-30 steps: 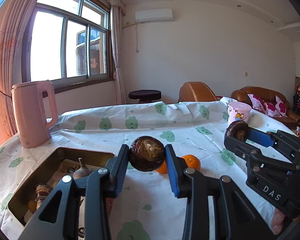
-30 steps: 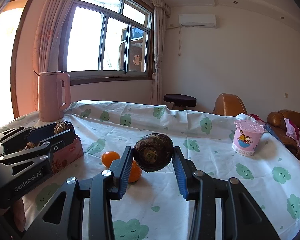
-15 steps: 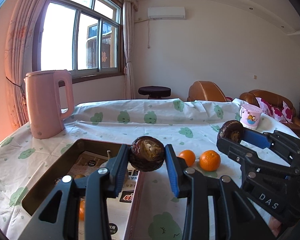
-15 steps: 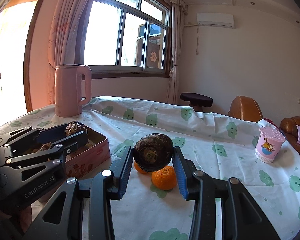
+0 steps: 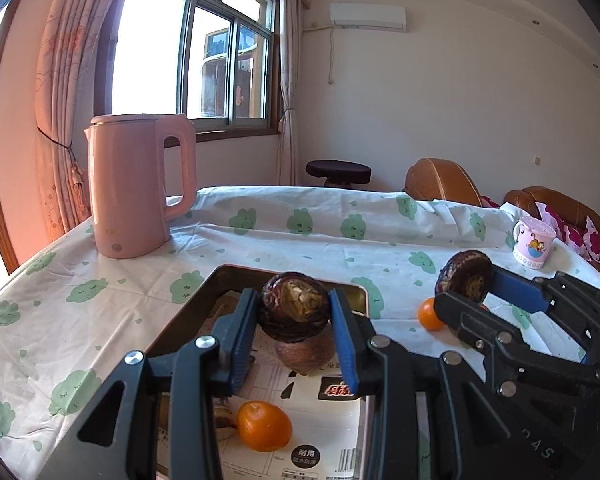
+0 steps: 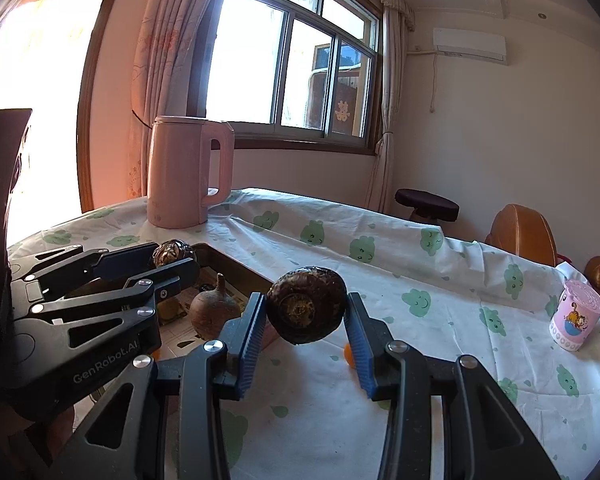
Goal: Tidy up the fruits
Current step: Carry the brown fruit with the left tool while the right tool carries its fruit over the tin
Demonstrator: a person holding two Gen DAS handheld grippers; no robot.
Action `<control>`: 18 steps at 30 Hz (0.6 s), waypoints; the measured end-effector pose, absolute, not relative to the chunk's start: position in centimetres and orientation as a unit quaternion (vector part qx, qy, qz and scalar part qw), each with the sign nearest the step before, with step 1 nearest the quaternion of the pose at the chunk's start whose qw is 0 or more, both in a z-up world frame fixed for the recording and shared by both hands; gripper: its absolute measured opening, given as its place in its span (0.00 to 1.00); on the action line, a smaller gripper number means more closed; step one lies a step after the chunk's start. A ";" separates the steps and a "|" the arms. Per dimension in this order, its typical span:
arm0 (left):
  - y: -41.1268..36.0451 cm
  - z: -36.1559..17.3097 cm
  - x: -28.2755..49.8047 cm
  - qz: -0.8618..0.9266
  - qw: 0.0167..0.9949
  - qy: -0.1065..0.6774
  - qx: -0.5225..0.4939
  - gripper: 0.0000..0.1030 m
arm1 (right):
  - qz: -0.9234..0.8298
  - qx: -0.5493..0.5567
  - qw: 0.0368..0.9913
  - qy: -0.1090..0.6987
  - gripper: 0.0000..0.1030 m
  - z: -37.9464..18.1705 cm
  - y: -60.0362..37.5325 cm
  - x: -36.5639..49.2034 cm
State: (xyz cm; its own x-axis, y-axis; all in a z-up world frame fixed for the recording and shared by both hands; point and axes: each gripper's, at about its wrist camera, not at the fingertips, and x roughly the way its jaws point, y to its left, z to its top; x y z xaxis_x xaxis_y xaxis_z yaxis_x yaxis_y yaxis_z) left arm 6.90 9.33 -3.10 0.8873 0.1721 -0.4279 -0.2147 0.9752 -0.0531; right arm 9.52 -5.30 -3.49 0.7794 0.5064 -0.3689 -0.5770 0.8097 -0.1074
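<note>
My left gripper (image 5: pixel 294 314) is shut on a dark brown round fruit (image 5: pixel 294 308) and hangs over the metal box (image 5: pixel 220 280). Inside the box lie a brown pointed fruit (image 5: pixel 304 354) and an orange (image 5: pixel 263 426). To the right, my right gripper (image 5: pixel 466 280) is shut on a second dark brown fruit (image 5: pixel 465 276). In the right wrist view that fruit (image 6: pixel 306 304) sits between the blue pads of the right gripper (image 6: pixel 306 320), just right of the box (image 6: pixel 228 264). Another orange (image 5: pixel 430 314) lies on the cloth beside the box.
A pink kettle (image 5: pixel 136 184) stands at the table's far left. A pink cartoon cup (image 5: pixel 534 242) sits at the far right. The table wears a white cloth with green clouds (image 5: pixel 300 220). Brown sofas (image 5: pixel 440 178) and a dark stool (image 5: pixel 338 170) stand beyond.
Both grippers have swung left across the table with their fruits. The left one now hangs over the box, and the loose oranges have slid right in view.
</note>
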 end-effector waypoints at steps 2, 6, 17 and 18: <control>10.2 -3.1 6.9 0.106 0.969 0.218 -0.055 0.37 | 0.295 -0.111 0.935 0.164 0.41 -3.5 -4.5 9.5; 12.0 -3.1 6.8 0.123 0.966 0.217 -0.067 0.37 | 0.306 -0.117 0.930 0.167 0.41 -3.5 -3.0 9.6; 14.7 -3.7 7.5 0.135 0.959 0.238 -0.078 0.37 | 0.327 -0.130 0.917 0.190 0.41 -4.9 -0.1 10.1; 14.7 -3.9 7.6 0.134 0.958 0.241 -0.078 0.37 | 0.329 -0.131 0.915 0.192 0.41 -5.0 0.1 10.1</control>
